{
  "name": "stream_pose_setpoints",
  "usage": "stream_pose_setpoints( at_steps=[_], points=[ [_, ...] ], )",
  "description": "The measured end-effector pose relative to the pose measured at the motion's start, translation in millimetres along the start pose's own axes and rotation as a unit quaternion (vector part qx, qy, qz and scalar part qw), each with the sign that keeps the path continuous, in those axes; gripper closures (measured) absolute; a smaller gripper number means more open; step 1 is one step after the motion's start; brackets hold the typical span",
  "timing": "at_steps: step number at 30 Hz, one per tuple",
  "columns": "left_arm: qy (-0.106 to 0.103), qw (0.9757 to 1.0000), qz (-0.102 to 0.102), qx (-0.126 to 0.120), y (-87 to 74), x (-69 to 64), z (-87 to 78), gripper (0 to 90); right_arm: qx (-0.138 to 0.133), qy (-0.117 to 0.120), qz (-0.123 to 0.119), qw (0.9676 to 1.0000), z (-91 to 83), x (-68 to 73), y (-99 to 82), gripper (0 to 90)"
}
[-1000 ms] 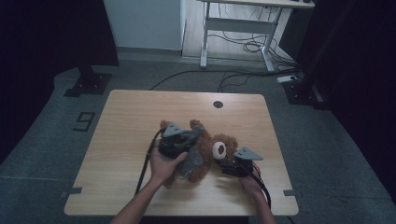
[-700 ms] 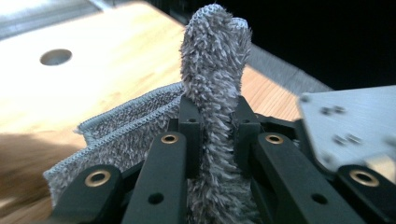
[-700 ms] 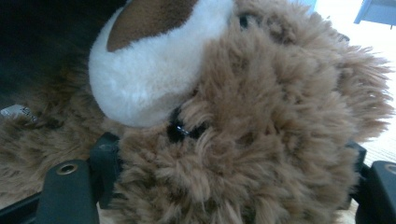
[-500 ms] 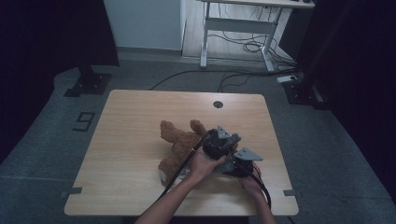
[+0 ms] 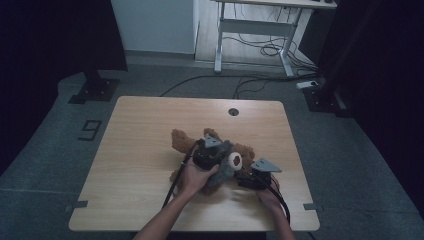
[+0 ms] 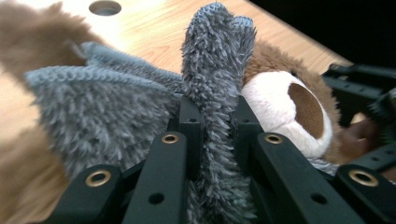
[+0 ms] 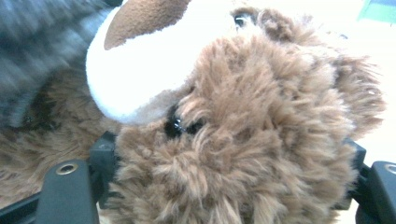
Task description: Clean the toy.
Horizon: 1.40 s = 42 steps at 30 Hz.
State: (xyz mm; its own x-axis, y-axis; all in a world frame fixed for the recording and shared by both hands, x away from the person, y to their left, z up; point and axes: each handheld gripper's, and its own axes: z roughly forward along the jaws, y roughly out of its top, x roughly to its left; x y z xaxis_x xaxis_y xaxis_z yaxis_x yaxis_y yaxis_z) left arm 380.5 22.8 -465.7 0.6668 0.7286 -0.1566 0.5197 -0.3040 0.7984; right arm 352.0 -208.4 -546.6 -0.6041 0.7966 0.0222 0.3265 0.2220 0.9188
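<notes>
my left gripper [image 6: 212, 154] pinches the fuzzy grey cloth [image 6: 215, 60] on the teddy bear [image 5: 240, 157]. my right gripper [image 7: 224, 186] hugs the bear's head. the bear lies on the wooden table [image 5: 140, 130].

Toy: brown teddy bear [image 5: 240, 157], white muzzle, lying on the wooden table's near right part.
Cloth: fuzzy grey garment [image 6: 140, 107] bunched over its body, one fold standing upright.
</notes>
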Motion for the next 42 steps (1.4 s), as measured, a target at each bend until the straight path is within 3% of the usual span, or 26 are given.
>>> stream_pose_setpoints(
  at_steps=[3, 7, 11, 17, 20, 24, 25, 27, 32, 35, 39, 42],
  points=[
    [0.005, 0.9999, 0.005, -0.014, -5.2, 5.8, -12.2, 78.9, 0.001, -0.004, 0.002, 1.0000, 0.3, 1.3, 0.5, 23.3],
    [0.004, 0.9993, -0.015, -0.035, -15.5, 22.4, -31.1, 78.8, 0.001, -0.004, 0.004, 1.0000, 0.3, 1.1, 0.4, 23.3],
    [0.023, 0.9982, -0.031, -0.046, -28.3, 42.4, -50.0, 78.7, 0.000, -0.003, 0.004, 1.0000, 0.4, 0.9, 0.3, 23.3],
    [0.060, 0.9970, -0.043, -0.024, -50.3, 69.5, -61.7, 78.8, 0.000, -0.004, 0.006, 1.0000, 0.8, 0.9, 0.3, 23.3],
    [0.060, 0.9958, -0.069, -0.008, -63.4, 84.3, -58.9, 78.8, -0.001, -0.005, 0.008, 1.0000, 1.0, 1.0, 0.2, 23.3],
    [0.063, 0.9948, -0.079, 0.004, -66.2, 91.9, -53.2, 78.6, -0.002, -0.005, 0.012, 0.9999, 1.4, 0.6, 0.0, 23.3],
    [0.061, 0.9945, -0.085, 0.004, -65.1, 92.6, -53.3, 78.6, -0.002, -0.006, 0.012, 0.9999, 1.3, 0.7, 0.0, 23.3],
    [0.065, 0.9949, -0.077, 0.002, -60.2, 90.8, -57.9, 78.5, -0.002, -0.007, 0.013, 0.9999, 1.4, 0.9, 0.0, 23.4],
    [0.065, 0.9954, -0.058, -0.041, -36.6, 78.7, -80.4, 78.0, -0.001, -0.020, 0.013, 0.9997, 5.8, 1.5, 2.4, 24.3],
    [0.062, 0.9958, -0.045, -0.050, -20.0, 72.2, -84.3, 77.8, 0.000, -0.033, 0.014, 0.9994, 13.4, 2.3, 6.6, 24.9],
    [0.061, 0.9964, -0.024, -0.054, 5.5, 62.4, -77.1, 77.6, -0.009, -0.046, 0.004, 0.9989, 27.3, 3.5, 10.4, 25.4],
    [0.055, 0.9973, -0.023, -0.044, 24.0, 58.4, -57.4, 77.6, -0.008, -0.054, -0.006, 0.9985, 31.7, 2.9, 12.6, 25.5]
  ],
)
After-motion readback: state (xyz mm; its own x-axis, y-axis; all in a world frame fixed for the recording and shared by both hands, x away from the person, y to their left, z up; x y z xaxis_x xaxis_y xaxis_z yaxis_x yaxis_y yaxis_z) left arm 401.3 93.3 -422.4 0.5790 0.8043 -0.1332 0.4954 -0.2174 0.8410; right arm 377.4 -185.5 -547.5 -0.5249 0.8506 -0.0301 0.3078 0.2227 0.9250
